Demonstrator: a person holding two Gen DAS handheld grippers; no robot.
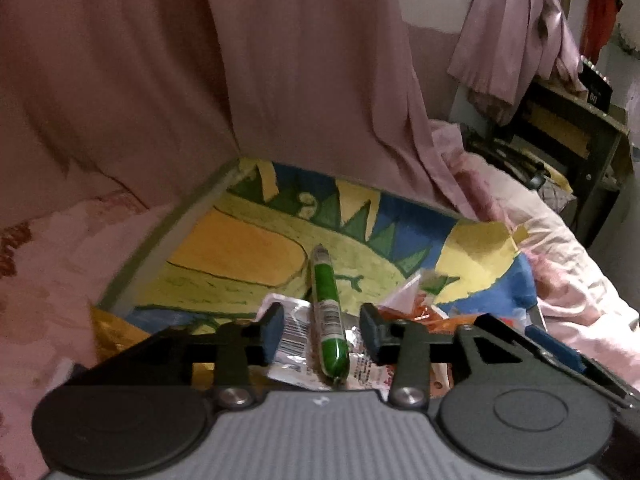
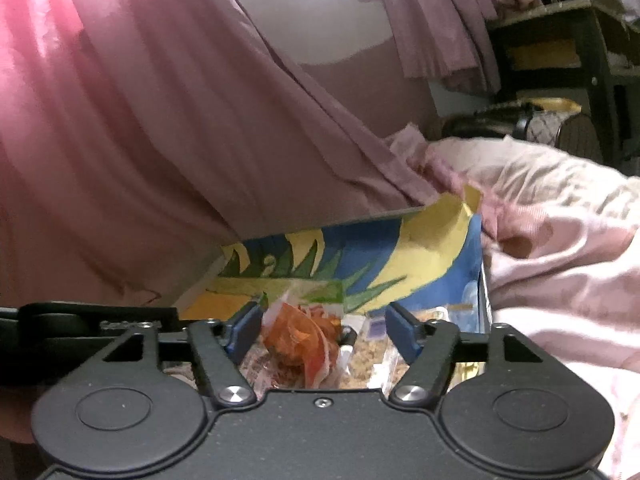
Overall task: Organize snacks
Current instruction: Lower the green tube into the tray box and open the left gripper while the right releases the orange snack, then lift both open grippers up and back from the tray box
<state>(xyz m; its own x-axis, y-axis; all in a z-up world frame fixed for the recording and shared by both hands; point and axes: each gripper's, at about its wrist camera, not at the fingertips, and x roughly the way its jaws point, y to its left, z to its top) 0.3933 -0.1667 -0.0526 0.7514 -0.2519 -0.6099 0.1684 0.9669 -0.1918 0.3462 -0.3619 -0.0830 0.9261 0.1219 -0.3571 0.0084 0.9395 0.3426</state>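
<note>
A green sausage stick [image 1: 328, 312] with a white barcode label lies lengthwise before me, resting across a crumpled silver packet [image 1: 294, 334]. To its right sits an orange-and-clear snack bag [image 2: 298, 340], crinkled and tilted up. Beside that, clear packets of tan crumbly snack [image 2: 366, 356] lie flat. All rest in a painted, colourful tray [image 1: 240, 248].
</note>
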